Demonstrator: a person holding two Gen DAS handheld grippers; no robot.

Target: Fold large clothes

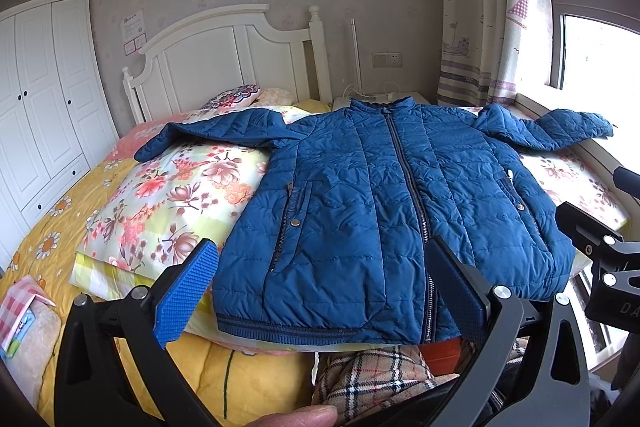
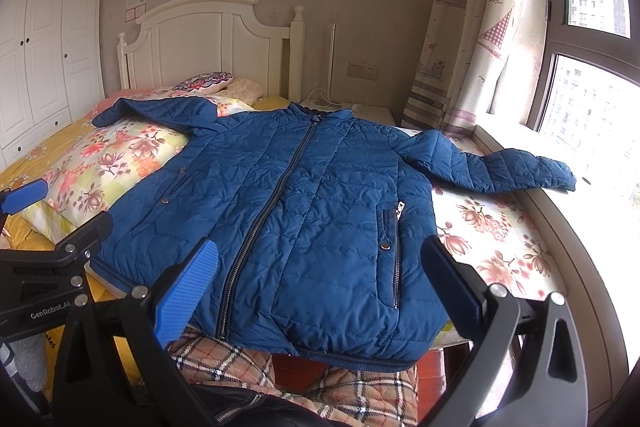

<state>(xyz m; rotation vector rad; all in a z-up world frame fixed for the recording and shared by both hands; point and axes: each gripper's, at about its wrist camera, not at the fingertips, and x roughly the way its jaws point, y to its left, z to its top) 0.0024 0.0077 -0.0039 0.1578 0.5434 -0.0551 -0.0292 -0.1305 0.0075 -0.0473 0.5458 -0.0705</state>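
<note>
A blue quilted zip-up jacket [image 1: 384, 195] lies flat and face up on a floral quilt [image 1: 168, 195], zipped, with both sleeves spread out to the sides. Its hem hangs at the near edge of the bed. My left gripper [image 1: 324, 267] hovers open over the hem, left of the zipper, holding nothing. In the right wrist view the same jacket [image 2: 304, 211] fills the middle, and my right gripper [image 2: 320, 267] stands open above its lower right front, near the pocket. The right sleeve [image 2: 500, 167] reaches toward the window sill.
A white headboard [image 1: 224, 63] and a patterned pillow [image 1: 236, 95] are at the far end. A white wardrobe [image 1: 40, 107] stands left, a curtain [image 2: 472, 39] and window right. A plaid cloth [image 2: 240, 359] lies below the hem. A finger [image 1: 296, 417] shows at the bottom edge.
</note>
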